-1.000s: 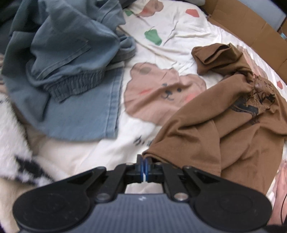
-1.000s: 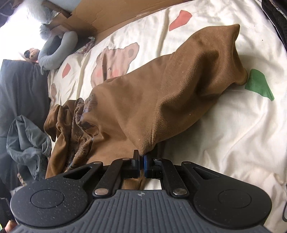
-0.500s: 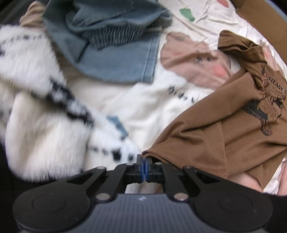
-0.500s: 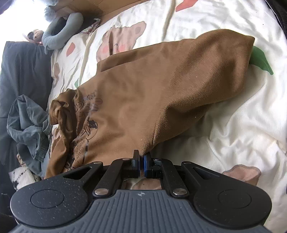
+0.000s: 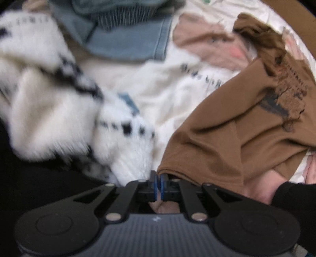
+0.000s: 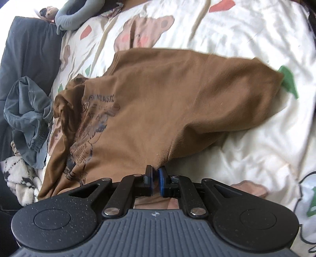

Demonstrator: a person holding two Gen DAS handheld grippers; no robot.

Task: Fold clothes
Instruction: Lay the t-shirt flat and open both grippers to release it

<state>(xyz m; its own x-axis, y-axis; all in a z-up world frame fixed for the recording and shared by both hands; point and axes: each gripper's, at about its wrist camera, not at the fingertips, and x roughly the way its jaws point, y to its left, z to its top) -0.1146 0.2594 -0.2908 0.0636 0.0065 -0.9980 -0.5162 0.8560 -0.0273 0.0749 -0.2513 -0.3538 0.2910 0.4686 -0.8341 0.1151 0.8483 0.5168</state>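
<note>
A brown t-shirt (image 5: pixel 227 128) with a dark print lies half spread on the bear-print bed sheet (image 5: pixel 167 93). My left gripper (image 5: pixel 158 174) points straight down and pinches the shirt's hem corner. Its jaws are starting to open, with the fabric still between the blue pads. In the right wrist view the brown t-shirt (image 6: pixel 167 94) stretches away across the sheet, print side up. Its near edge rises to a point in my right gripper (image 6: pixel 156 168). Those jaws are opening too and show a narrow gap, with cloth still caught at the tips.
A fluffy white garment with black checks (image 5: pixel 49 102) lies left of the shirt, and blue denim clothes (image 5: pixel 128 45) lie beyond it. A black sleeve (image 5: pixel 292 197) shows at the lower right. Grey-blue clothes (image 6: pixel 25 106), a dark blanket (image 6: pixel 29 49) and a grey plush (image 6: pixel 69 13) line the far left.
The left gripper has carried the hem corner toward the fluffy white garment. The shirt now lies flatter with its print showing. A thin gap has appeared between both grippers' pads.
</note>
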